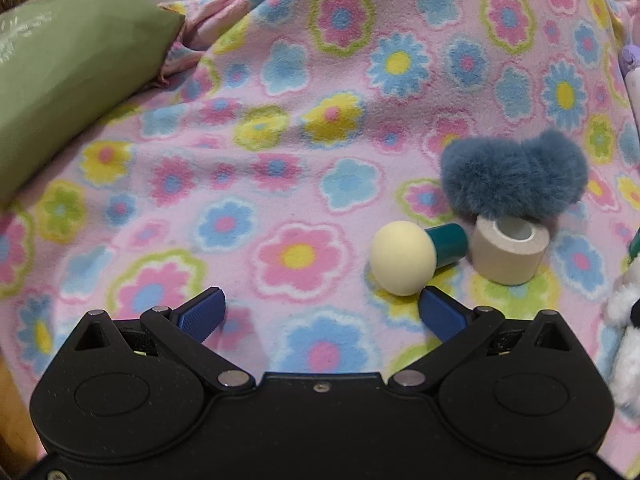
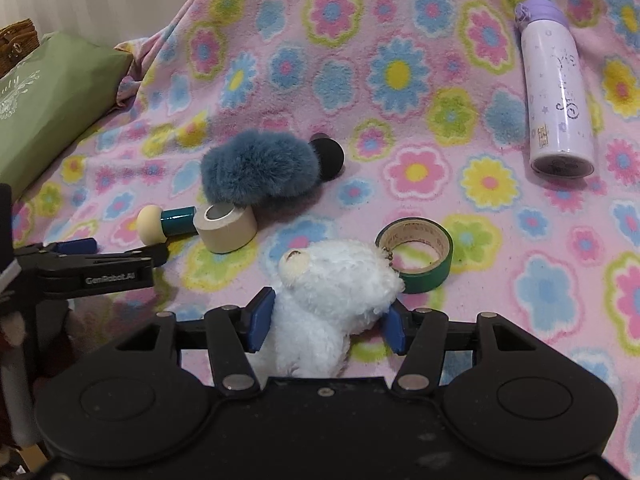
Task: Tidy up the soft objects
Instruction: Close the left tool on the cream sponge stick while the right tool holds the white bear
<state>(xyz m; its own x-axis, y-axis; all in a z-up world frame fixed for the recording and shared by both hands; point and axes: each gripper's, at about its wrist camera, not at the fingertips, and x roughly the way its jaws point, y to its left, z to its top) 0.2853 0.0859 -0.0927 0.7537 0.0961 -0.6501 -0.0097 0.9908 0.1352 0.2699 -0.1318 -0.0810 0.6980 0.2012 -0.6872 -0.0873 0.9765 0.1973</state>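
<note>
The step in hand looks like the pickup of one soft thing: the right gripper (image 2: 326,322) has its blue pads pressed into the flanks of a white plush bear (image 2: 334,280), which lies on the floral blanket (image 2: 440,184) near its front edge, its ball chain touching a green tape roll (image 2: 416,254). The left gripper (image 1: 322,314) hangs with its jaws wide and nothing between them, just short of a cream sponge applicator (image 1: 404,258) with a teal handle. Beyond it a beige tape roll (image 1: 508,254) sits against a blue fur scrunchie (image 1: 514,178), the other clearly soft thing, toward the blanket's middle. The next move probably calls for lifting the bear clear of the green roll without dragging the chain. No container for sorting is clearly in view; a wicker basket (image 2: 18,44) shows only at the far left corner, and its contents cannot be seen.
</note>
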